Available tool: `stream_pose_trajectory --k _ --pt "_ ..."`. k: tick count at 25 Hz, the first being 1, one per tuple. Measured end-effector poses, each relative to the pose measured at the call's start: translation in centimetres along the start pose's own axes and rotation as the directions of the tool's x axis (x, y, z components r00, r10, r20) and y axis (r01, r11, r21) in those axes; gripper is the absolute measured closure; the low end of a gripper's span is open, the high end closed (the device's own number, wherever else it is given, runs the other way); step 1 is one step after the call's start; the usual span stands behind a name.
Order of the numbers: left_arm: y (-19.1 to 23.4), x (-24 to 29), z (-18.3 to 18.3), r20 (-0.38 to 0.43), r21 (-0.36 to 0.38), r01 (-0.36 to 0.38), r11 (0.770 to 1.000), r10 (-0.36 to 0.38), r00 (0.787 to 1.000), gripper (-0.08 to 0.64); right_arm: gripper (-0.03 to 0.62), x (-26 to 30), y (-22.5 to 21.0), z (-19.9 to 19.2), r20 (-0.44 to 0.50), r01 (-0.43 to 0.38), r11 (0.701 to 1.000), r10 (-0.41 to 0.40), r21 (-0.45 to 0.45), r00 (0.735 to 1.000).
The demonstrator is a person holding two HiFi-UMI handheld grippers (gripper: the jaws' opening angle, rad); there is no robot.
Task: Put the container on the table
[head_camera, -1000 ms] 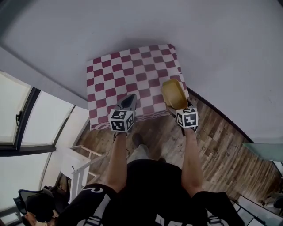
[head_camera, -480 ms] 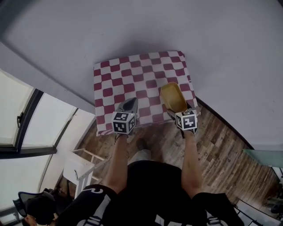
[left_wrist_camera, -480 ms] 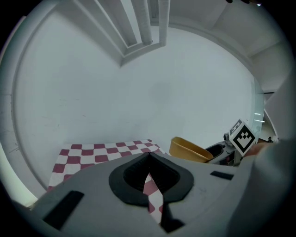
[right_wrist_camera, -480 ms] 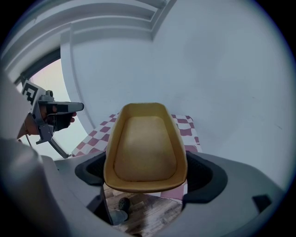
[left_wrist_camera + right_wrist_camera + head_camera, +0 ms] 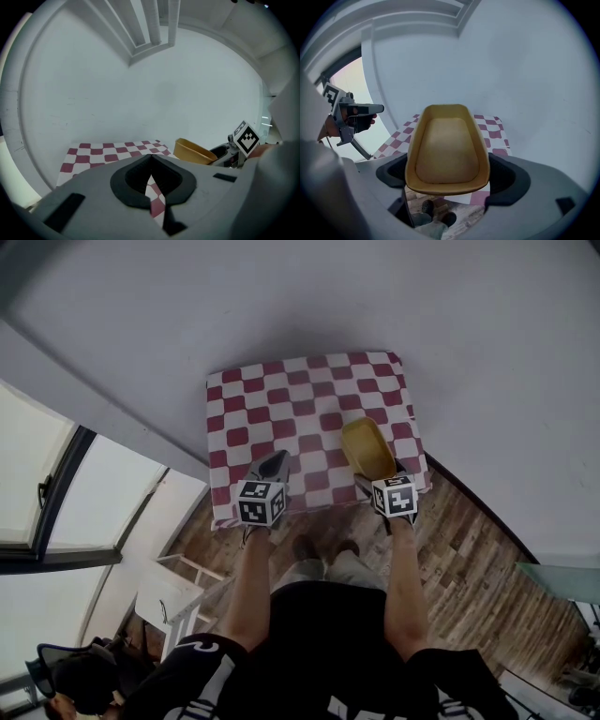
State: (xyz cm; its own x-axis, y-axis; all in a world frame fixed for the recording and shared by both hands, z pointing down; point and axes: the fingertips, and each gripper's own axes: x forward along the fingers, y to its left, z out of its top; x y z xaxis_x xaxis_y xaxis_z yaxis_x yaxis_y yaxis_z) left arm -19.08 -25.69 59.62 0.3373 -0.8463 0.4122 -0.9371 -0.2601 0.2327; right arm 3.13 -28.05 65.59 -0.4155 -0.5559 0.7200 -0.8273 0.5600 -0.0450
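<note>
A yellow oblong container [image 5: 368, 450] is held by its near end in my right gripper [image 5: 380, 474], above the right front part of a small table with a red and white checked cloth [image 5: 281, 409]. From the right gripper view the container [image 5: 447, 150] fills the space between the two dark jaws, empty inside. My left gripper [image 5: 272, 468] hangs over the table's front edge, jaws shut with nothing between them. The left gripper view shows the closed tips [image 5: 151, 161], the cloth [image 5: 93, 152] beyond and the container [image 5: 194, 151] at right.
The table stands against a plain white wall [image 5: 375, 296]. Wooden floor [image 5: 469, 549] lies to its right and front. A window [image 5: 56, 493] and a white stand [image 5: 173, 601] are at the left. The person's feet [image 5: 323, 549] are just before the table.
Both grippers have moved forward over the table's front edge, the container carried further over the cloth. The person has stepped closer to the table.
</note>
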Motion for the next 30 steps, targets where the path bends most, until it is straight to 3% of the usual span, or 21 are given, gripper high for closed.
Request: stream_pose_trajectory --k 4,12,30 --pt "0.6 0.0 0.0 -0.002 -0.007 -0.014 1.0 0.014 1.0 0.535 0.083 1.0 0.2 0.9 -0.003 -0.02 1.0 0.02 -0.008 1.0" --pt "3.4 0.1 1.4 0.048 -0.117 -0.089 0.989 0.096 0.994 0.535 0.081 3.4 0.0 3.8 0.006 -0.09 0.996 0.09 -0.024 0.996" --pt "5.0 3.7 2.5 0.061 -0.191 -0.137 0.972 0.151 0.987 0.535 0.081 7.2 -2.2 6.4 -0.006 -0.167 0.986 0.167 -0.003 0.986"
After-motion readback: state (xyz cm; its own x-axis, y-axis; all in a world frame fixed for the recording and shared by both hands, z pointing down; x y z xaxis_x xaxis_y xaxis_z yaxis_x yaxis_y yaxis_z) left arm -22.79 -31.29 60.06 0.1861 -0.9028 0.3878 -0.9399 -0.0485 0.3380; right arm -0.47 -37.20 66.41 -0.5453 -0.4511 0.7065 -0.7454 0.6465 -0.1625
